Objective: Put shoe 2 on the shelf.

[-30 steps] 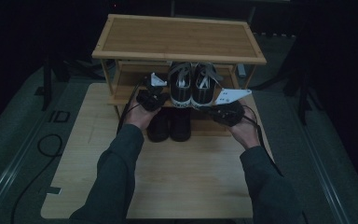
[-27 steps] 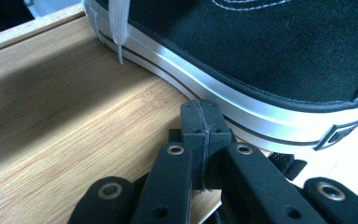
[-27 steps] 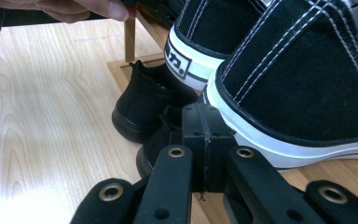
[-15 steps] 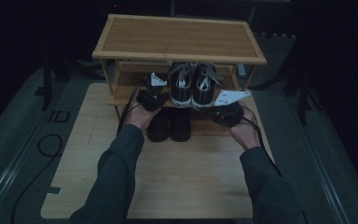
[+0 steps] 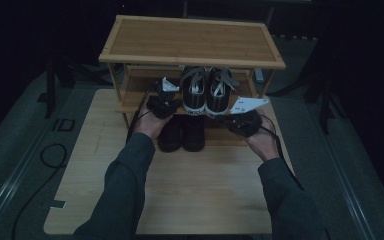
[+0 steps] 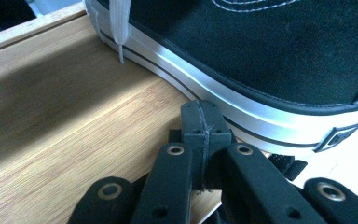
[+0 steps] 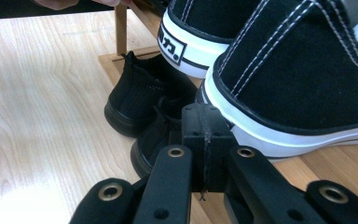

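Nothing has shifted since the earlier frames: my 2 hands and the sneakers sit where they sat. The table [image 5: 180, 200] spreads wide and bare between my sleeves, with plenty of room to draw back toward me. On it stands the rack [image 5: 192, 42], its top board overhanging the middle shelf [image 6: 74, 130], so headroom there is tight. The 2 sneakers [image 5: 206, 90] rest side by side on that shelf, heels at its front edge, toes pointing away from me. Below them, on the bottom shelf, 2 dark boots [image 5: 182, 134] stand close together, heels poking out past the shelf edge above.

My left gripper [image 5: 164, 104] is clenched on nothing, its jaws pressed together; in the left gripper view its tip [image 6: 204, 122] lies on the shelf, touching the white sole of the left sneaker [image 6: 270, 60]. My right gripper [image 5: 244, 122] is likewise clenched and holds nothing, its tip [image 7: 204, 122] just beside the heel of the right sneaker [image 7: 303, 70], at the shelf's front edge.
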Motion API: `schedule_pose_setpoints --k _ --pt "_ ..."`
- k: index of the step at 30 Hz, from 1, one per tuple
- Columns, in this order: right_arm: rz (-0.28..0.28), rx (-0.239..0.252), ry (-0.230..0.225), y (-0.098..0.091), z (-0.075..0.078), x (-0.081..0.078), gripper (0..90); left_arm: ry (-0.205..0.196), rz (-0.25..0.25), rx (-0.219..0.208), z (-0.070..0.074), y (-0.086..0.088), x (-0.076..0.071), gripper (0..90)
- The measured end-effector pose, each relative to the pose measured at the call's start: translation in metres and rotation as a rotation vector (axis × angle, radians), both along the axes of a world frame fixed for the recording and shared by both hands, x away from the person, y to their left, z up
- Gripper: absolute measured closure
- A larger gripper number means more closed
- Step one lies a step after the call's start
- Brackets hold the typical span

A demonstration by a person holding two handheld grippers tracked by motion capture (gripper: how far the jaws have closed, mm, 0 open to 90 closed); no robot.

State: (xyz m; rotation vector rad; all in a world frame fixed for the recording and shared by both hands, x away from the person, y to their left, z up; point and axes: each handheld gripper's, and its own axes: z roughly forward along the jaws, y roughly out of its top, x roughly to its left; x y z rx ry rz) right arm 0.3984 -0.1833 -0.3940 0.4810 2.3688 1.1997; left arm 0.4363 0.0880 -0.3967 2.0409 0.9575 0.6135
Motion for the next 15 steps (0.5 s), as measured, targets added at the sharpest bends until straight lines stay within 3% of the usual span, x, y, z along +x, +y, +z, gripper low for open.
schedule_pose_setpoints --k 8,15 --pt "0.018 0.003 0.019 -0.007 -0.002 -0.004 88.0 0.015 0.005 -0.042 -0.001 0.003 0.001 90.0" --pt "0.027 -0.017 0.042 -0.007 -0.009 -0.004 86.7 0.012 0.013 -0.024 0.001 0.003 0.000 88.6"
